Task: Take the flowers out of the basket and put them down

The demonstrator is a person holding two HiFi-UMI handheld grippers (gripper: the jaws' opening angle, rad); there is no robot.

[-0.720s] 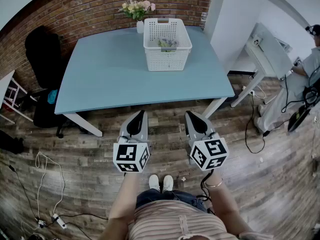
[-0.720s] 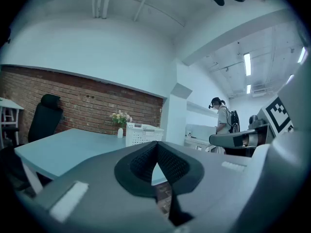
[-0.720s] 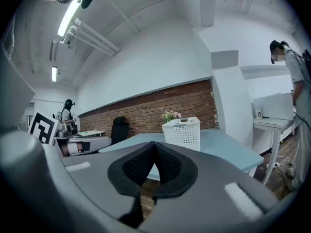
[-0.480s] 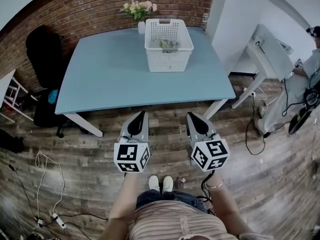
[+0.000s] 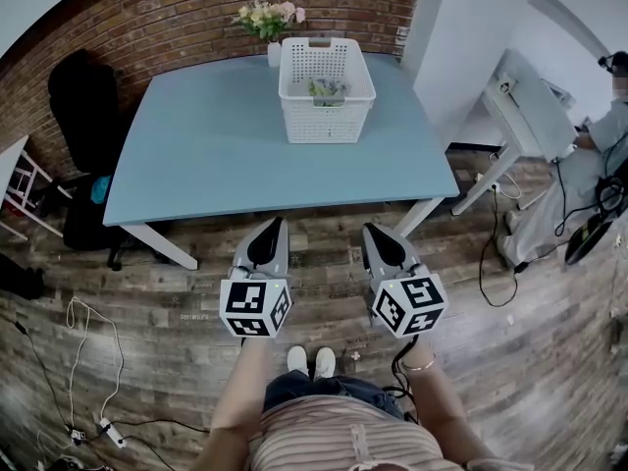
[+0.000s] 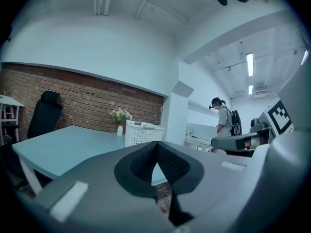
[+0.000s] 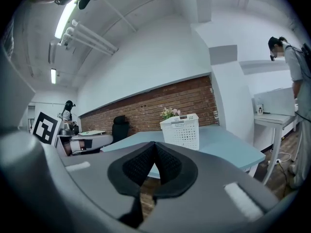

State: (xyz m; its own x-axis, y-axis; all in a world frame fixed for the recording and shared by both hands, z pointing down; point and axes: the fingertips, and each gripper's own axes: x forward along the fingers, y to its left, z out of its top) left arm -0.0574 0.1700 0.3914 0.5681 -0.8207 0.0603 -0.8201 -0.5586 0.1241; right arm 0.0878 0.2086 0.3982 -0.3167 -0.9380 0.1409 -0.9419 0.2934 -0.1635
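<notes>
**Both grippers closed and empty, short of the table**

My left gripper (image 5: 274, 224) and right gripper (image 5: 369, 230) sit side by side in the lower middle of the head view, over the wood floor (image 5: 147, 292). They are just short of the blue table (image 5: 216, 145). On each, my jaws are pressed together with nothing between them. The flowers (image 5: 327, 88) lie inside the white basket (image 5: 327, 118) at the top centre of the frame, well apart from both grippers.

The surface (image 5: 245, 155) is pale blue, the perforated basket (image 5: 327, 118) white, the wall (image 5: 196, 13) red brick, and the plank floor (image 5: 147, 292) grey-brown. The grey left hand-held gripper (image 5: 276, 224) and right hand-held gripper (image 5: 370, 232) carry black-and-white square markers.
</notes>
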